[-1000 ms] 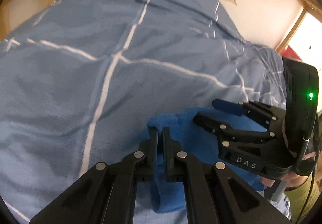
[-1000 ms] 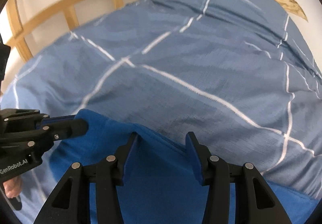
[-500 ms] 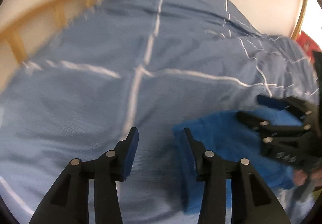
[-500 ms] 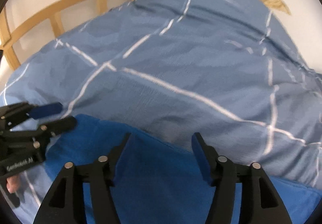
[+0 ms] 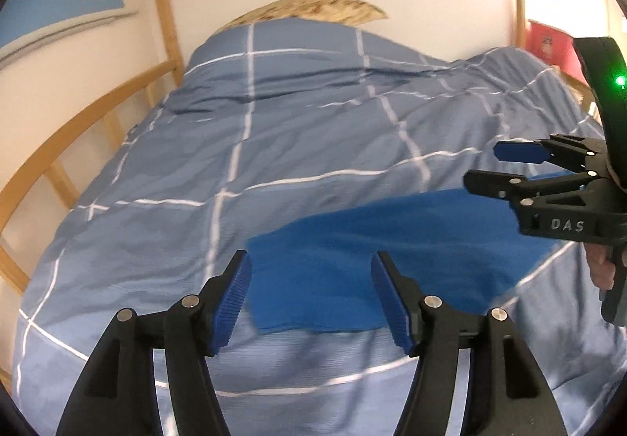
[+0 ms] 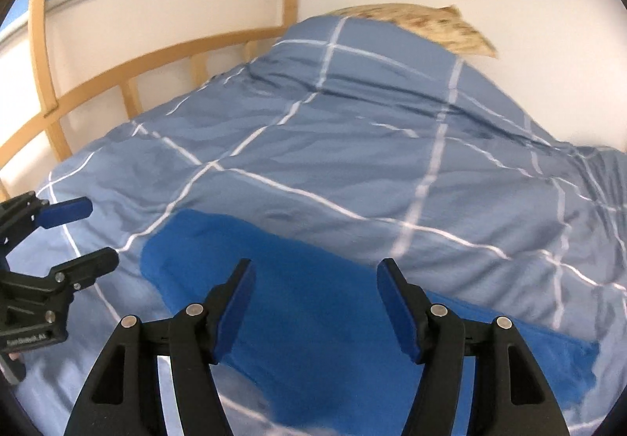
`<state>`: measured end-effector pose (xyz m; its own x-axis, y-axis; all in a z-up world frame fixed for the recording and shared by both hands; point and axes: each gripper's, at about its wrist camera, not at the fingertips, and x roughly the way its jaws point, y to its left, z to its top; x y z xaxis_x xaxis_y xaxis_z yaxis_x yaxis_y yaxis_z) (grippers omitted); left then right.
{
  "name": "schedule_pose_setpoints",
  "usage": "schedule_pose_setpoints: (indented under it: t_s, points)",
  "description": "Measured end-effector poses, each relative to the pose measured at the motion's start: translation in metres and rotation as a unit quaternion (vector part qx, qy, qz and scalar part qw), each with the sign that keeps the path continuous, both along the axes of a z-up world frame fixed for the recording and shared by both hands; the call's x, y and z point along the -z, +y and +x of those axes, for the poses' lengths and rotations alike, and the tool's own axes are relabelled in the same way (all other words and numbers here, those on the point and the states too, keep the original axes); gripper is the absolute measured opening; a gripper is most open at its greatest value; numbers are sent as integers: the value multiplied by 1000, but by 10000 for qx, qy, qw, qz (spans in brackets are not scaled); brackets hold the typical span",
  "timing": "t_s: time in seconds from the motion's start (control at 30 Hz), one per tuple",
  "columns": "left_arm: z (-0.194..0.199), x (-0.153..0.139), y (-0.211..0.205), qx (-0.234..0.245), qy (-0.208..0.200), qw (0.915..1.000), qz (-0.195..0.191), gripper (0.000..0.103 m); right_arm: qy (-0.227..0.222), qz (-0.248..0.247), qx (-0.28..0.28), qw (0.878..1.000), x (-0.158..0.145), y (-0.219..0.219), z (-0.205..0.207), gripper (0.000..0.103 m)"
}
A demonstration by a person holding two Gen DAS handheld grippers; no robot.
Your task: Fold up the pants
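Observation:
The blue pants (image 5: 376,259) lie folded flat on the bed, a long strip near the front edge; they also show in the right wrist view (image 6: 313,310). My left gripper (image 5: 311,298) is open and empty, raised above the pants' left end. My right gripper (image 6: 315,302) is open and empty, raised above the pants' middle. In the left wrist view the right gripper (image 5: 490,167) hangs open at the right. In the right wrist view the left gripper (image 6: 92,230) hangs open at the left.
The pants rest on a blue duvet (image 5: 274,130) with white grid lines. A wooden bed rail (image 6: 156,59) runs along the left side. A patterned pillow (image 5: 313,6) lies at the far end against the white wall. A red object (image 5: 548,44) stands at far right.
My left gripper let go of the pants' edge and opened. Both grippers lifted and drew back from the pants, which now lie flat.

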<state>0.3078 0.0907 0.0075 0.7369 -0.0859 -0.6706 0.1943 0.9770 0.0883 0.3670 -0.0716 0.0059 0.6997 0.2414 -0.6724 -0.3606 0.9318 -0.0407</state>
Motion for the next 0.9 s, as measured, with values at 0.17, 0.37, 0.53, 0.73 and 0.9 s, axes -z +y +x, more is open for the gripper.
schedule_pose_setpoints:
  t_s: [0.17, 0.37, 0.53, 0.73, 0.9]
  points:
    - [5, 1, -56, 152, 72, 9998, 94, 63, -38, -92, 551, 9984, -11, -78, -13, 64]
    - [6, 8, -138, 222, 122, 9996, 142, 69, 81, -299, 1335, 9906, -7, -169, -5, 64]
    - [12, 14, -202, 273, 147, 9995, -45, 70, 280, 28, 1677, 9854, 5, -241, -1, 64]
    - [33, 26, -264, 107, 217, 9996, -170, 71, 197, 92, 1860, 9823, 23, -298, -5, 64]
    - [44, 39, -291, -536, -40, 9979, -373, 71, 312, 68, 1940, 9805, 51, -331, 1, 64]
